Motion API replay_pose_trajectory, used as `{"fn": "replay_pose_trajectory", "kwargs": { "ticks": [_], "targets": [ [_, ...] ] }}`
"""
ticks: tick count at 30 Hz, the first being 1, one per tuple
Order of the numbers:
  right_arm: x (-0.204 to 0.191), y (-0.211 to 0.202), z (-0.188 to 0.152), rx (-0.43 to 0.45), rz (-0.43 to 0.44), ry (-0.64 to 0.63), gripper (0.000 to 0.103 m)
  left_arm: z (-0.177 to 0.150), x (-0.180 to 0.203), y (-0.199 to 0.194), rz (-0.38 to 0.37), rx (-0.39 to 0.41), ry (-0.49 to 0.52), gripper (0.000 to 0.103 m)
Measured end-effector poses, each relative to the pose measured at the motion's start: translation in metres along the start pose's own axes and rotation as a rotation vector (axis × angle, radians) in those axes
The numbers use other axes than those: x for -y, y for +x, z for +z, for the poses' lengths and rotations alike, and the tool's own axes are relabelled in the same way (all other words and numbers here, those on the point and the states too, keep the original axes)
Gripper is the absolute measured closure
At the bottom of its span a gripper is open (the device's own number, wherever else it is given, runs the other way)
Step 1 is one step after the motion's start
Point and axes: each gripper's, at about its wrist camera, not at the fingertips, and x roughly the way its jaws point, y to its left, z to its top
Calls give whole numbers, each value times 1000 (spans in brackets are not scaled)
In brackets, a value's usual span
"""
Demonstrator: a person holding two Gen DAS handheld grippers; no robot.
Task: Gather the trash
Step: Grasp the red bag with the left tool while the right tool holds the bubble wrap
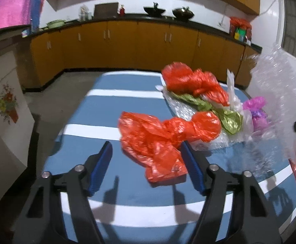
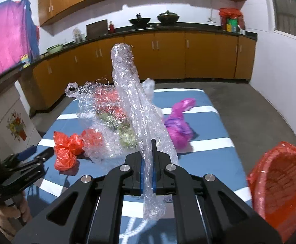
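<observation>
Right tongs (image 2: 147, 158) clamped on a long sheet of bubble wrap (image 2: 133, 101) rising up the centre of the right wrist view, its far end draped over the heap of bags on the striped table (image 2: 206, 142); the red basket (image 2: 280, 185) waits at lower right. The sheet is best lifted clear of the heap before swinging toward the basket (trailing film may drag bags along). Left tongs (image 1: 145, 150) stand apart, straddling the near red bag (image 1: 158, 140) at centre frame.
</observation>
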Motion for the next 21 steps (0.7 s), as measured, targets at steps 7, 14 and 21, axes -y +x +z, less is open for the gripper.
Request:
{"fn": "replay_pose_trajectory", "kwargs": {
  "ticks": [7,14,21],
  "targets": [
    [12,-1,-3,-7,-21,18,97,-3,11,36,-12,-105,21,56],
    [18,-4,-7,-4,-27,34,97,-5,13,47,-48,-142,18,86],
    [25,-14,-7,17,-31,51,97,-3,8,20,-70,-72,16,95]
  ]
}}
